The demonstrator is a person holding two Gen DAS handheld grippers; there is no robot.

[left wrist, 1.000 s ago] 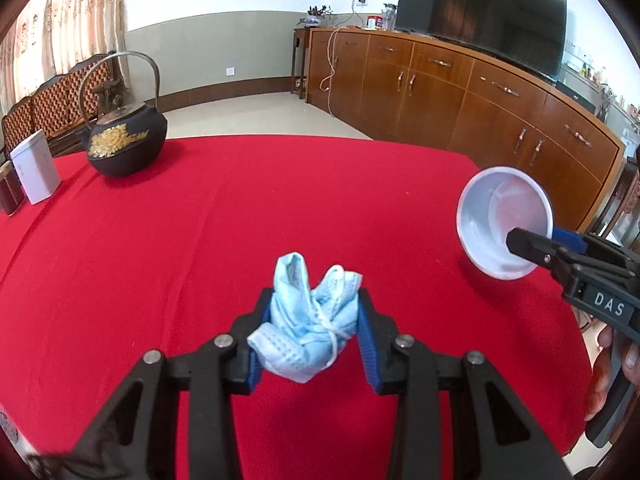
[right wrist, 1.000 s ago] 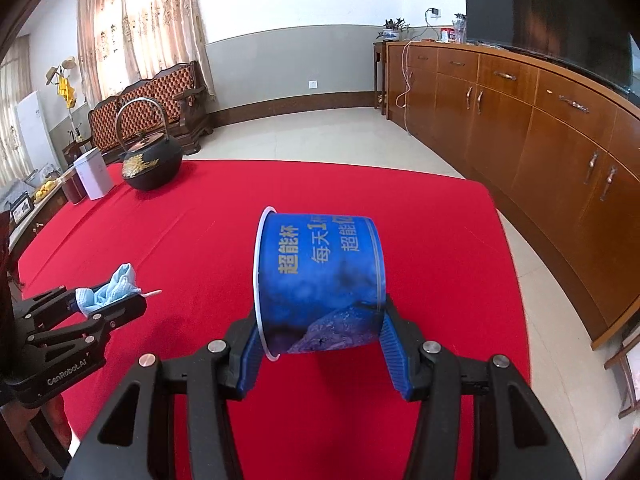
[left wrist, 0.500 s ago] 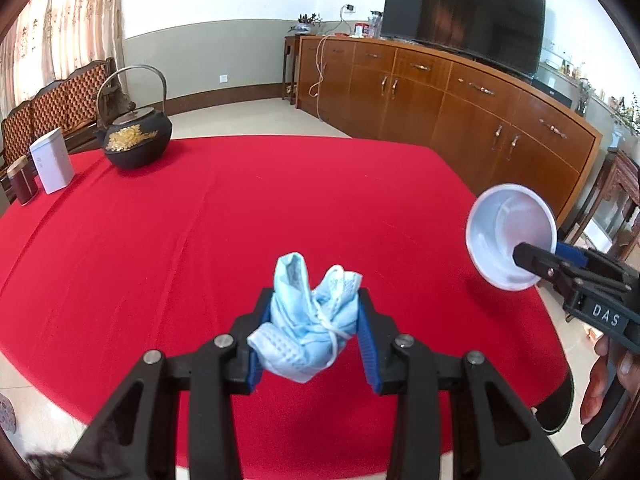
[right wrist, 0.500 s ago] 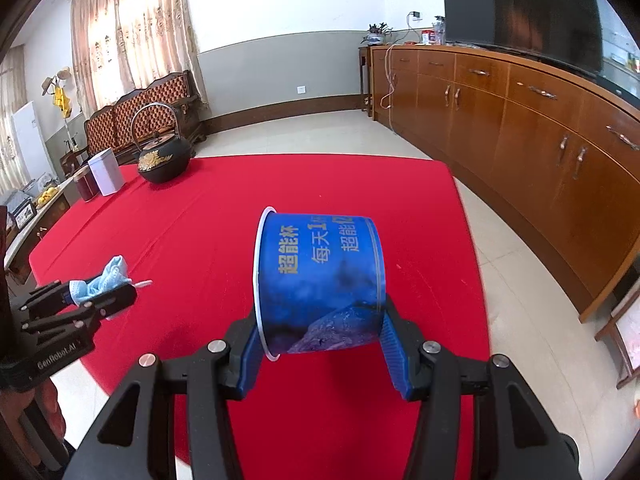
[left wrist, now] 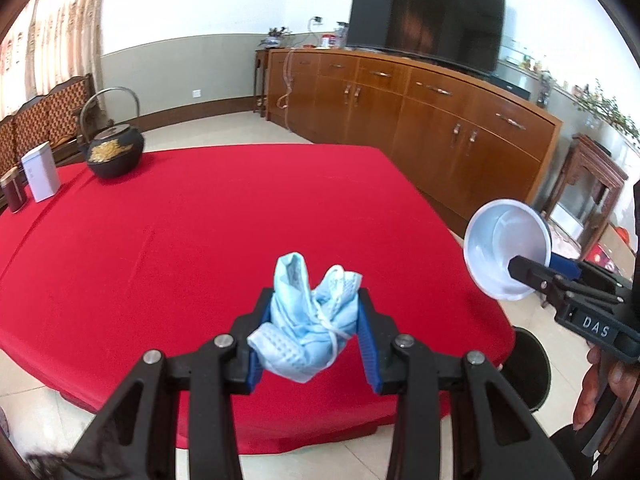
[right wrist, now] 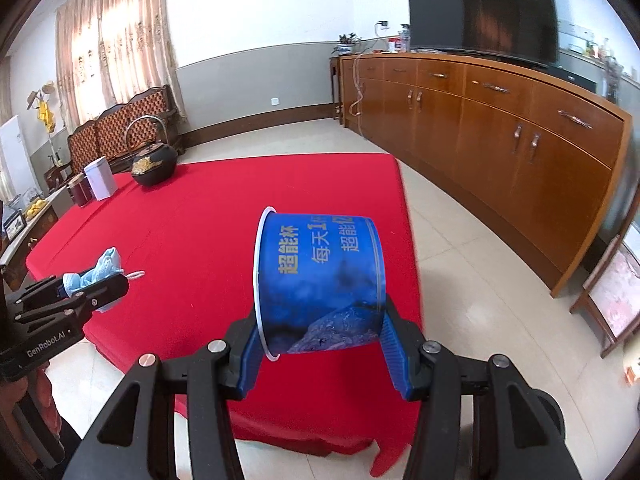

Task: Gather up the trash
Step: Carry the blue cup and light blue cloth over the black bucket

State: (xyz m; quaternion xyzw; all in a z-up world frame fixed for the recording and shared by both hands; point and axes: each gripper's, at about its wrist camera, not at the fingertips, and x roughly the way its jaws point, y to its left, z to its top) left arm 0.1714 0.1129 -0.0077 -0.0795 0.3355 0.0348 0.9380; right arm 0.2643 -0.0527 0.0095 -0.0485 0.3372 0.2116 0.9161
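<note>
A crumpled light-blue face mask (left wrist: 310, 326) is pinched between the blue pads of my left gripper (left wrist: 311, 338), which is shut on it above the near edge of the red table (left wrist: 200, 220). My right gripper (right wrist: 324, 344) is shut on a blue paper cup (right wrist: 320, 276) lying sideways, its white rim to the left. In the left wrist view the same cup (left wrist: 506, 254) shows its white inside at the right, held by the right gripper (left wrist: 536, 272). The right wrist view shows the left gripper (right wrist: 90, 286) with the mask (right wrist: 98, 270) at lower left.
A black iron kettle (left wrist: 115, 150), a white box (left wrist: 41, 176) and a dark red tin (left wrist: 13, 196) stand at the table's far left. A long wooden cabinet (left wrist: 420, 120) with a television (left wrist: 424, 24) runs along the right wall. Tiled floor (right wrist: 480, 280) surrounds the table.
Both grippers have drawn back from the table, each keeping its load. The table's near edge and the floor below it have come into view.
</note>
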